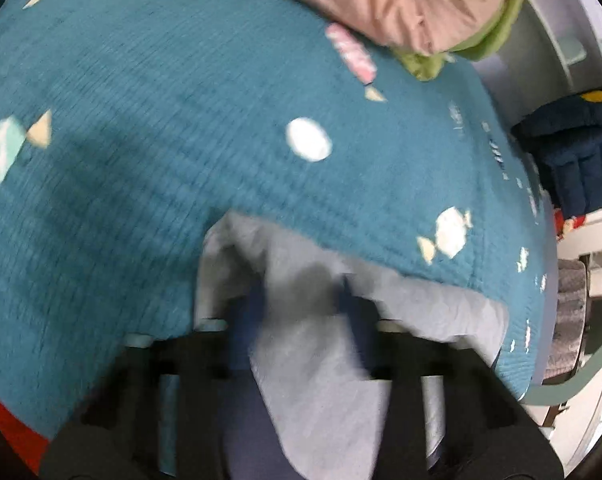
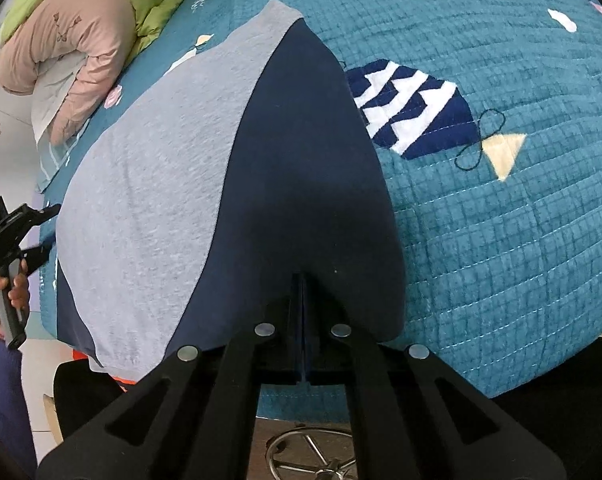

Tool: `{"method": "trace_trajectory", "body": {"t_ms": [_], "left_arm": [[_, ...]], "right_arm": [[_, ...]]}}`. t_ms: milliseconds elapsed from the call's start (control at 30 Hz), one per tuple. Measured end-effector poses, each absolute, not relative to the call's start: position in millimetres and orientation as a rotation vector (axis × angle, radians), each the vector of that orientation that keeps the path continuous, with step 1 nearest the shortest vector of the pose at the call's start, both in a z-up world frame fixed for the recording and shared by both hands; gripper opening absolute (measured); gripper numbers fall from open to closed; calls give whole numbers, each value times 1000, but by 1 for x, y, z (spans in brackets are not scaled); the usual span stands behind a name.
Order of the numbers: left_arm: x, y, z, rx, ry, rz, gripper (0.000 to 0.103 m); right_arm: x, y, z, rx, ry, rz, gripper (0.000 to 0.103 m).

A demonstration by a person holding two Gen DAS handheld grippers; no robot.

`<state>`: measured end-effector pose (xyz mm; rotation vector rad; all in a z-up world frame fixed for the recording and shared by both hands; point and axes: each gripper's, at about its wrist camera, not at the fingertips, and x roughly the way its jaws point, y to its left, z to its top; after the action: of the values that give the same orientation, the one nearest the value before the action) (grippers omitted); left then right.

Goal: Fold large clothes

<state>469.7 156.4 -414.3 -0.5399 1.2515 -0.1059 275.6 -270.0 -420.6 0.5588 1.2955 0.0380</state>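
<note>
A grey and navy garment (image 2: 205,184) lies on a teal quilted bed cover (image 2: 501,240). My right gripper (image 2: 303,280) is shut on the garment's navy edge near the bed's front edge. In the left wrist view, grey cloth (image 1: 321,344) of the garment lies between the blue fingers of my left gripper (image 1: 301,292), which stand apart; the view is blurred. The left gripper also shows in the right wrist view (image 2: 41,232) at the garment's far left side, with jaws apart.
A pink and green duvet (image 2: 85,40) is bunched at the far corner of the bed, also in the left wrist view (image 1: 421,0). Dark blue clothes (image 1: 573,148) sit on a shelf to the right. A metal chair base (image 2: 309,456) stands on the floor below.
</note>
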Motion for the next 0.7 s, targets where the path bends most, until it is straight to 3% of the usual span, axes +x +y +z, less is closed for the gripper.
{"method": "trace_trajectory", "body": {"t_ms": [67,100,300,367,533,567,600,667,700], "left_arm": [[471,156,-411,-512,1217,-94,7],[471,157,-409,-488,1194,-76,5],[460,178,-411,-250,1124,81,0],[457,201,-437,-417,1224,70,0],[432,207,-430,-486,1144,-16,2],[426,208,-426,-515,1124,-39,16],[420,208,-424,-559,1114,-62,42],[410,203,-422,-587,1119,-95,60],[406,200,-421,-579,1124,-96,61]], "right_arm": [[275,-271,-421,565,1297,39,0],[275,-271,-421,564,1298,39,0],[274,-270,-423,543,1293,38,0],[275,-270,-423,531,1294,37,0],[275,-249,-388,479,1223,54,2],[278,-242,-377,468,1196,73,2],[285,-230,-364,454,1161,101,2],[306,-206,-345,445,1115,175,2],[319,-194,-340,446,1102,205,2]]}}
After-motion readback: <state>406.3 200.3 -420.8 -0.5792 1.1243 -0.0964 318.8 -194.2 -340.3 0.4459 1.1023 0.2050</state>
